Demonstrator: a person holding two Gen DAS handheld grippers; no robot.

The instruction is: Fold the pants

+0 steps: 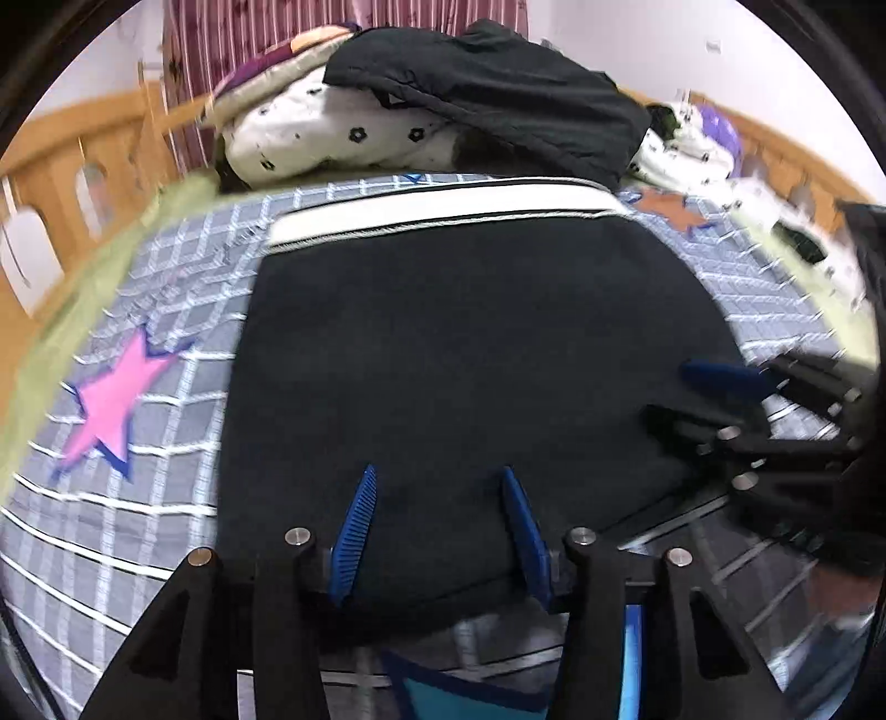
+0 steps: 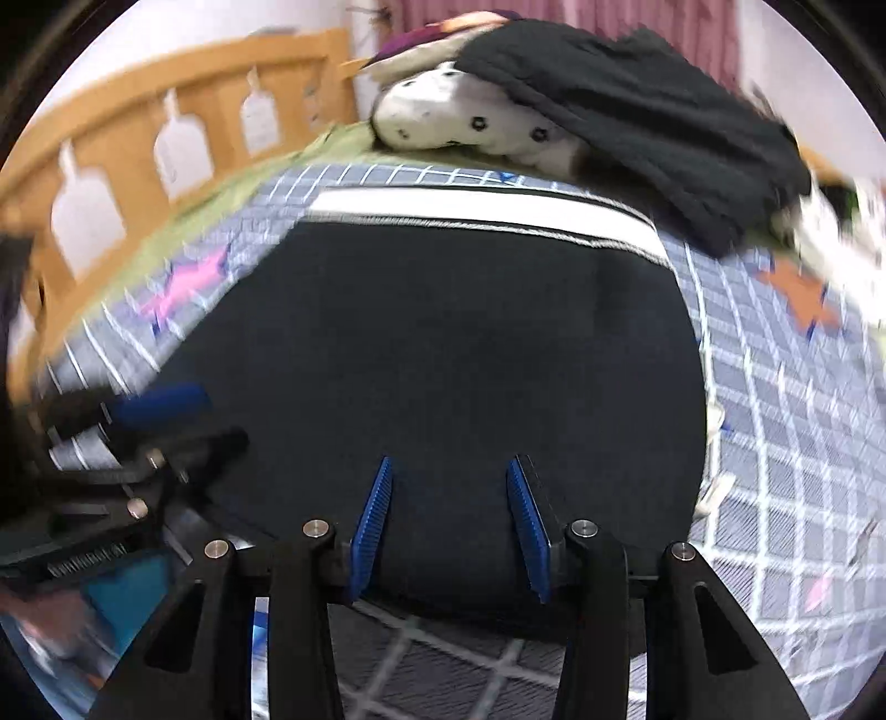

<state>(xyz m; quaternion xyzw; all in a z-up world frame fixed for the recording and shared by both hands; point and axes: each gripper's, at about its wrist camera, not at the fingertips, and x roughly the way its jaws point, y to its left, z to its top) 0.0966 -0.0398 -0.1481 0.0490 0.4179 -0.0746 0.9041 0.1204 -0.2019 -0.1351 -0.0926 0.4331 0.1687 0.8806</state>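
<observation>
No readable brand, label or writing in either view; both frames motion-blurred toward the edges. Surface = bed w/ grey-blue checked sheet [image 1: 138, 526], white grid lines, appliqué stars: pink star [image 1: 111, 404] to the left of the left gripper, orange star [image 2: 803, 299] ahead-right of the right gripper. Black pants [image 1: 470, 354] lie flat on the sheet directly ahead of both grippers, folded into a compact block, white waistband [image 1: 443, 213] w/ thin dark stripes at the far edge. Left gripper [image 1: 437, 482]: jaws apart at medium width, blue ribbed pads over the near edge of the pants, nothing between them. Right gripper [image 2: 448, 471]: same, medium opening, pads above the near hem, holding nothing; contact w/ fabric can't tell. Each gripper shows in the other's view, off to the side at the pants' edge. Beyond the waistband: heap of bedding, white quilt w/ small black flower print [image 1: 332, 138], a dark garment [image 1: 498, 94] draped on top. Room: wooden bed rail [image 2: 138, 138] w/ cut-outs around the far side, maroon striped curtain [image 1: 249, 44] behind, pale wall.
</observation>
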